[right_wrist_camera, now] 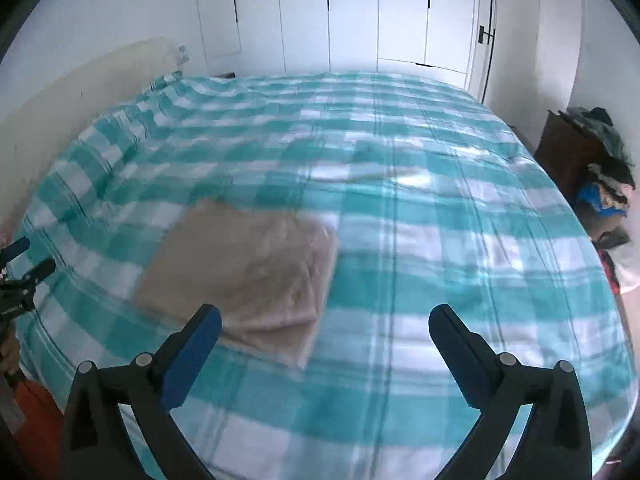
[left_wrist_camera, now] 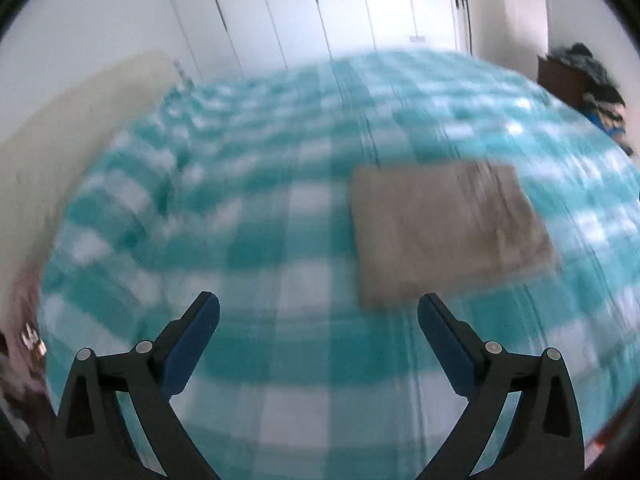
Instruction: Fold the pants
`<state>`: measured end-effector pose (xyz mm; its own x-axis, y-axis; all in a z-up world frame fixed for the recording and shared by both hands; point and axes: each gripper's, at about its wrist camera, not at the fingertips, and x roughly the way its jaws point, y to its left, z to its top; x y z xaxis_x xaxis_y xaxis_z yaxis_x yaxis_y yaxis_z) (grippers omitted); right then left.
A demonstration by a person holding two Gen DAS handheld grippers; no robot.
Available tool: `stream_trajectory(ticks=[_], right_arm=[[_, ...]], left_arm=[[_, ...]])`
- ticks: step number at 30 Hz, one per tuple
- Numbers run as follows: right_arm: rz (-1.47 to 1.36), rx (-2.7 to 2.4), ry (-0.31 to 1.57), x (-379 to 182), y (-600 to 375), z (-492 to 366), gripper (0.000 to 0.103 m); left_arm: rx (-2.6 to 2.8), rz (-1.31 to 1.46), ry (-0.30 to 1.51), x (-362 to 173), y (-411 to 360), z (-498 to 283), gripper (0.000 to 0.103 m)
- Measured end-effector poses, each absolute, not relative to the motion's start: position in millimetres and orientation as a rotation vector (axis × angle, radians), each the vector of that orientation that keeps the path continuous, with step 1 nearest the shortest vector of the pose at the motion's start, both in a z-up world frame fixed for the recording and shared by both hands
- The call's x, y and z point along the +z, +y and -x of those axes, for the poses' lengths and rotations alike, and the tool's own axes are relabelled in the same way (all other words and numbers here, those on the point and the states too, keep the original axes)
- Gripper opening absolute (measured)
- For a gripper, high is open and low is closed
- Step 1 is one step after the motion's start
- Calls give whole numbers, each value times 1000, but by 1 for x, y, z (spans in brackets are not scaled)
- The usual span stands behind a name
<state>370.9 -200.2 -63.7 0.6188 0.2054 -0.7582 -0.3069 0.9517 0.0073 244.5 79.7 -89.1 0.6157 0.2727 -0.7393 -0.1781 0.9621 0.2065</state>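
Note:
The beige pants (left_wrist_camera: pixel 448 232) lie folded into a flat rectangle on the teal-and-white checked bed cover (left_wrist_camera: pixel 280 240). In the left wrist view, which is motion-blurred, my left gripper (left_wrist_camera: pixel 318 312) is open and empty, above the bed, with the pants ahead and to the right. In the right wrist view the pants (right_wrist_camera: pixel 244 272) lie ahead and to the left of my right gripper (right_wrist_camera: pixel 324 324), which is open and empty above the bed cover (right_wrist_camera: pixel 440 240). The left gripper (right_wrist_camera: pixel 28 256) shows at the far left edge of that view.
White wardrobe doors (right_wrist_camera: pixel 360 16) stand behind the bed. A dark cabinet with a pile of clothes (right_wrist_camera: pixel 600 168) stands at the right of the bed. A cream headboard (right_wrist_camera: pixel 80 80) runs along the left wall. Something orange (right_wrist_camera: pixel 36 404) sits low at the left.

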Motion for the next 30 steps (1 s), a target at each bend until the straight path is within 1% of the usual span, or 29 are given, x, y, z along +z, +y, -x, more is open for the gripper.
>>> stream_trajectory(ticks=[4, 9, 15, 19, 20, 26, 30], right_arm=[[120, 318, 849, -81, -204, -317, 103], [99, 319, 840, -84, -208, -247, 103], [72, 352, 857, -74, -189, -188, 103], [107, 394, 868, -63, -177, -164, 103], [113, 394, 867, -61, -175, -160, 103], [141, 399, 847, -45, -164, -146, 103], [150, 401, 845, -36, -159, -142, 103]], left_arm=[[228, -69, 879, -96, 57, -200, 100], [260, -22, 814, -69, 38, -162, 100], [275, -26, 833, -43, 27, -136, 100], [256, -44, 839, -38, 23, -123, 101], [248, -39, 843, -37, 22, -120, 103], [251, -31, 830, -31, 19, -111, 103], [217, 18, 888, -28, 23, -110, 103]])
